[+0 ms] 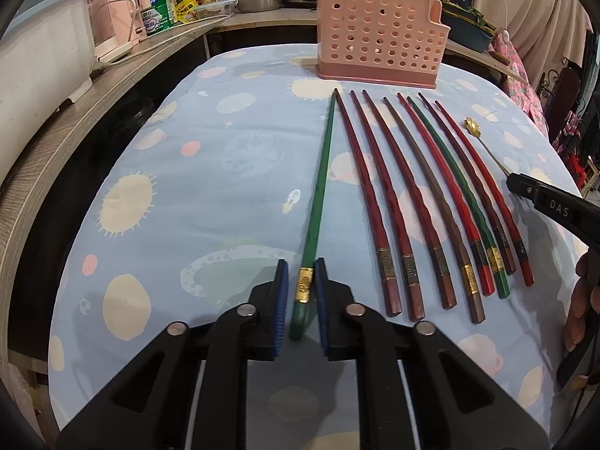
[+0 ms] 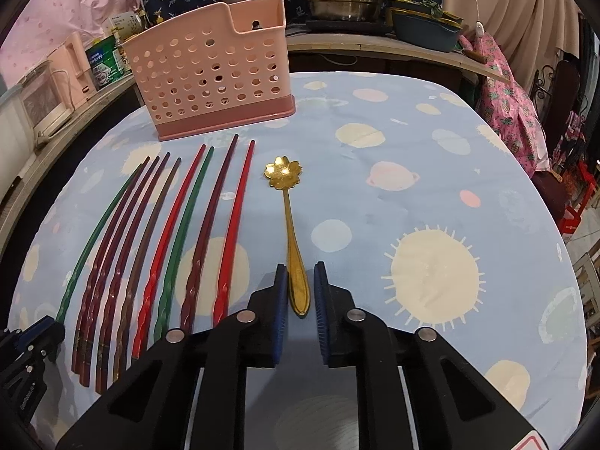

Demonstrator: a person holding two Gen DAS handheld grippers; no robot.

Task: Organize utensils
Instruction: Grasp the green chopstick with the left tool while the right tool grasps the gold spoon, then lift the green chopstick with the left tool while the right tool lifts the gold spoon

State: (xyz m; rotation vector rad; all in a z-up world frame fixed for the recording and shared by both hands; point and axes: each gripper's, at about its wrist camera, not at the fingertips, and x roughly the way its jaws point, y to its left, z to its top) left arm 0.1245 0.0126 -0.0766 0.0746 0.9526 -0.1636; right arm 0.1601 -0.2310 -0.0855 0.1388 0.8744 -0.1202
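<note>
Pastel planets, pink holder, red and green chopsticks

In front of the pale pink utensil holder (image 2: 210, 75), darker pink at its base and dotted with round holes, a light blue tablecloth (image 2: 431, 195) shows cream suns, pink dots and white rockets; lying on it are a green chopstick (image 1: 317, 202) with a gold band, dark red, bright red and brown chopsticks (image 1: 420, 202), and a gold flower-shaped spoon (image 2: 288, 225).

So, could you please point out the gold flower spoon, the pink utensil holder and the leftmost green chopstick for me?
gold flower spoon (image 2: 292, 225): right wrist view, middle of its handle.
pink utensil holder (image 2: 210, 75): right wrist view, perforated front wall.
leftmost green chopstick (image 1: 318, 187): left wrist view, mid-shaft.
</note>
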